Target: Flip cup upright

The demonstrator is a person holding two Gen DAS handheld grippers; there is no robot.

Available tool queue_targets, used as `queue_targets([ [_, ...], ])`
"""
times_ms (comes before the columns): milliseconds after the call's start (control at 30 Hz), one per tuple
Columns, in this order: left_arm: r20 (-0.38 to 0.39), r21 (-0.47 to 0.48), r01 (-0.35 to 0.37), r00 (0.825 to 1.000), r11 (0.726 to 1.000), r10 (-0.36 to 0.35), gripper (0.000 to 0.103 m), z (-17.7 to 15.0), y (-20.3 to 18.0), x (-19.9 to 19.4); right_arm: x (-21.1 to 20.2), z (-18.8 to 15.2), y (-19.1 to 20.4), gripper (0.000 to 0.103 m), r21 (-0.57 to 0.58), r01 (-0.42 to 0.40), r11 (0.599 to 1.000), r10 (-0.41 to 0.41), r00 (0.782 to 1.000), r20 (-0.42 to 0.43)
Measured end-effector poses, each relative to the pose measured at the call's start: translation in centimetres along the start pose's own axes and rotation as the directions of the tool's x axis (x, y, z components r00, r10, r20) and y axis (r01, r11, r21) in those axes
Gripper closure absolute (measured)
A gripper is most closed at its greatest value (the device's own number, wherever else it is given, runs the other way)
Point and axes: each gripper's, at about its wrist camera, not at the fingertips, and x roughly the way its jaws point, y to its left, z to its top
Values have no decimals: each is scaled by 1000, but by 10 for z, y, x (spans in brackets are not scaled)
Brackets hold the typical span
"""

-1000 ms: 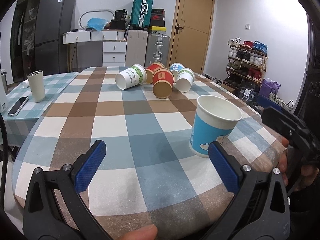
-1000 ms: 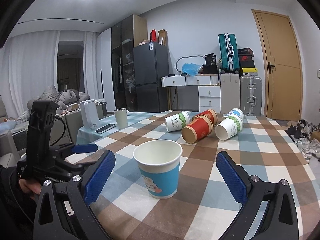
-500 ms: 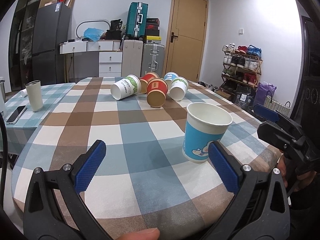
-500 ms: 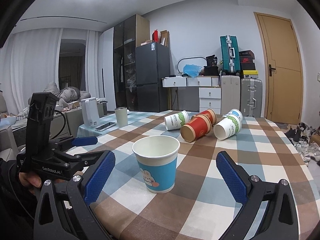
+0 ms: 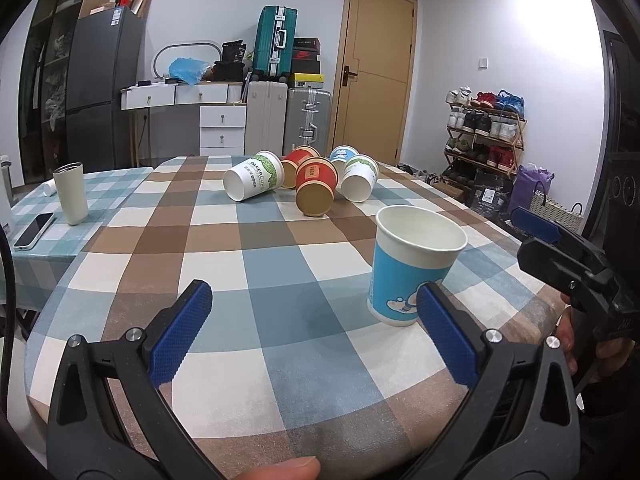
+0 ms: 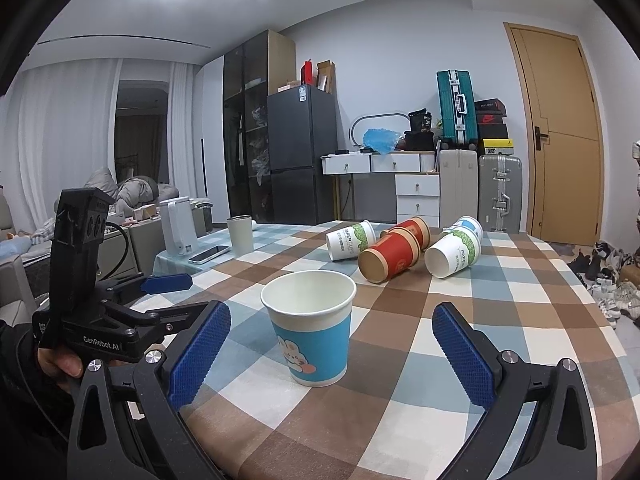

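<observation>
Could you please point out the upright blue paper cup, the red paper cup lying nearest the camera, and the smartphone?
Upright blue paper cup (image 6: 310, 344), right wrist view, printed side wall.
Red paper cup lying on its side (image 5: 315, 186), left wrist view, red wall.
Smartphone (image 5: 34, 230), left wrist view, dark screen.

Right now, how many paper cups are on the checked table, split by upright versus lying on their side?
Upright: 1, the blue cartoon cup.
On their side: 5, the white-green cup, second white-green cup, red cup, second red cup, blue-white cup.
Total: 6 paper cups.

Blue-white cup (image 6: 310, 336), rabbit print perhaps; table (image 6: 460, 292) brown-blue-white checked.
</observation>
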Motion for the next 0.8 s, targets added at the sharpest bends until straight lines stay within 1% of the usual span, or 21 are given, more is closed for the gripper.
queue_targets([
  [800, 5, 2, -5, 1000, 1000, 5, 1, 2, 0, -1, 2, -2, 1, 0, -2, -4, 1000, 4, 1000, -4],
])
